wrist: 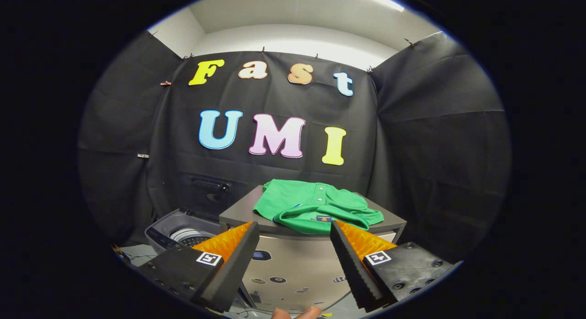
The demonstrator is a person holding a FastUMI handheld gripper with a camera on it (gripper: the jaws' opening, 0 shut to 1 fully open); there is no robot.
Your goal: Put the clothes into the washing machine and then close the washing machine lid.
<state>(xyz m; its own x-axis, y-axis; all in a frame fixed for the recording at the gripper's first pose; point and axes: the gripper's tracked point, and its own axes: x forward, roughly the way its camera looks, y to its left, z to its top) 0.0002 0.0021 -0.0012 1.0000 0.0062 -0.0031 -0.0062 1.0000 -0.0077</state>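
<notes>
Two fingers of the gripper [293, 229] stand wide apart, holding nothing. Just beyond them a green shirt [316, 205] lies folded on a grey cabinet top [238, 211], collar toward the fingers. Further left, lower down, the washing machine [183, 229] is open. A shallow pinch may catch one layer only, so the shirt could unfold and drop.

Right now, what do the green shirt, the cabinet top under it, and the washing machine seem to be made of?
Green shirt: soft knit fabric, probably cotton or a blend, matte, folding limply, with small buttons.
Cabinet top: smooth grey board, possibly laminate, with a dull sheen.
Washing machine: likely grey plastic casing; a ribbed drum shows inside the open top.
The open gripper holds nothing.
</notes>
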